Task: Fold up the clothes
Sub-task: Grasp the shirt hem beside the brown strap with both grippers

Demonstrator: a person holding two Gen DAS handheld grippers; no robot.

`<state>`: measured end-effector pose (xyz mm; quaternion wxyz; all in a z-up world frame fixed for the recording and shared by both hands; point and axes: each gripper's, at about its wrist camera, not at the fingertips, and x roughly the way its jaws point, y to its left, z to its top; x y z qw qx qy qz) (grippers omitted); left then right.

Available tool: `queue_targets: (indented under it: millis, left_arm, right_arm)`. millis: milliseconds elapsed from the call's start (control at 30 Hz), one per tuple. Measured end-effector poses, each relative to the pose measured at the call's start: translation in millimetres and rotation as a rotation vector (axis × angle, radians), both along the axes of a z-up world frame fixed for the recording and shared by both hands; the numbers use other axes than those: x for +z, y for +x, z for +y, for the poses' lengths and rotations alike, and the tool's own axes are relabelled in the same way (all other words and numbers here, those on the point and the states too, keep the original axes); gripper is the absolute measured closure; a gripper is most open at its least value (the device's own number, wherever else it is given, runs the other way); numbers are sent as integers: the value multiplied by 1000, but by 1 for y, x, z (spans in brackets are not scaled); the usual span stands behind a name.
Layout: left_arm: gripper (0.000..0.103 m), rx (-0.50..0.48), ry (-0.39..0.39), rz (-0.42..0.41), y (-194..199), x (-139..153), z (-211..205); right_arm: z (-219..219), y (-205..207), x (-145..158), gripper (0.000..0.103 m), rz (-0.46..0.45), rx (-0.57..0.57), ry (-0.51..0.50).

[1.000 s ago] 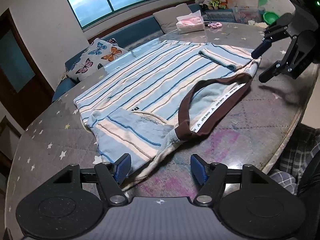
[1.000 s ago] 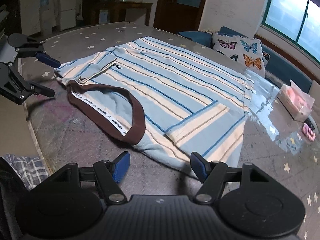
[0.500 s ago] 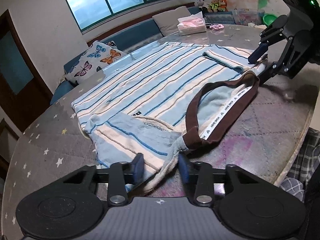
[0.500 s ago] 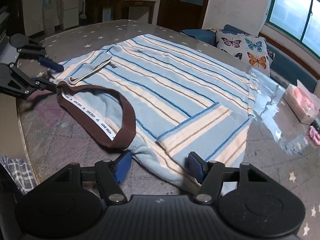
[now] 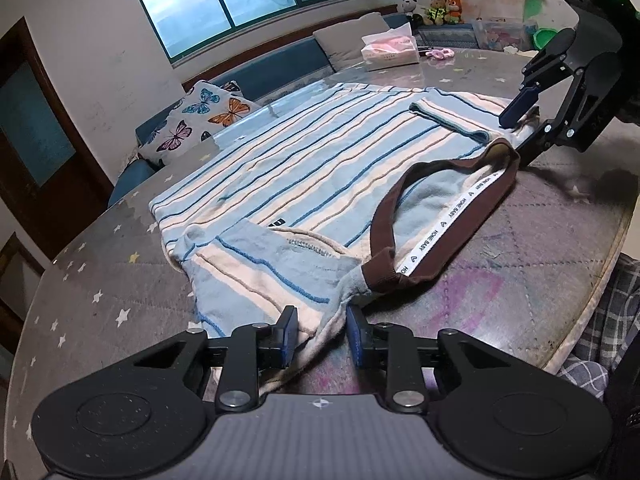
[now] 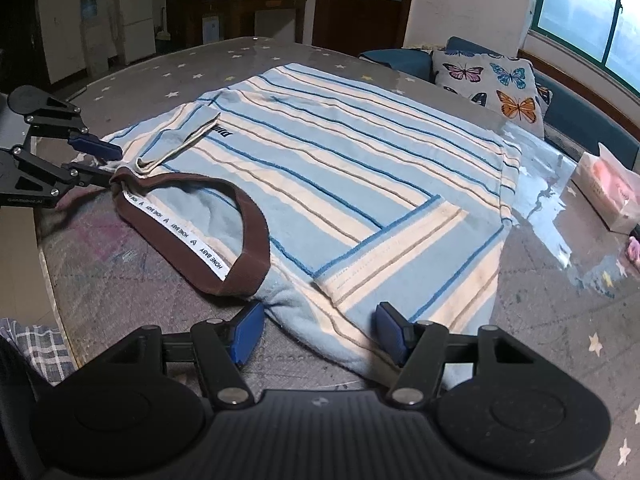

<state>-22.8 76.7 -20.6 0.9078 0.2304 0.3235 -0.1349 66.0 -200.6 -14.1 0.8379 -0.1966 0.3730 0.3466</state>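
Note:
A blue and cream striped shirt (image 5: 304, 168) with a brown collar (image 5: 448, 216) lies flat on the round table, sleeves folded in; it fills the right wrist view (image 6: 360, 168) too. My left gripper (image 5: 320, 334) straddles the shoulder edge by the collar, its jaws narrowed around the cloth with a gap left. It shows at far left in the right wrist view (image 6: 102, 166). My right gripper (image 6: 320, 330) is open around the other shoulder edge. It shows at upper right in the left wrist view (image 5: 520, 128).
The grey star-print table (image 5: 100, 280) has its edge close on the right (image 5: 600, 280). A tissue box (image 5: 390, 50) and a small pink thing (image 5: 438, 53) sit at the far side. A butterfly cushion (image 6: 492, 84) lies on the bench beyond.
Both grippers moved down and forward onto the shirt's shoulder edges. The left jaws narrowed from wide open around the cloth. The right jaws stayed open.

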Motion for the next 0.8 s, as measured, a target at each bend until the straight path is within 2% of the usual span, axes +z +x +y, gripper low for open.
queue_targets:
  millis: [300,667,800]
  left_arm:
    - [73,2,-14,-12,-2,-1,2]
    - [63,11,4,-26,-2,-2,2]
    - [60,26,-35,-23,0,-2,8]
  right_arm:
    - [1,0,1,41,8,-5,-9]
    - [-3,-4,-2,40,-19,-7,13]
    - [-2,-8,-3,40,-47,-6,14]
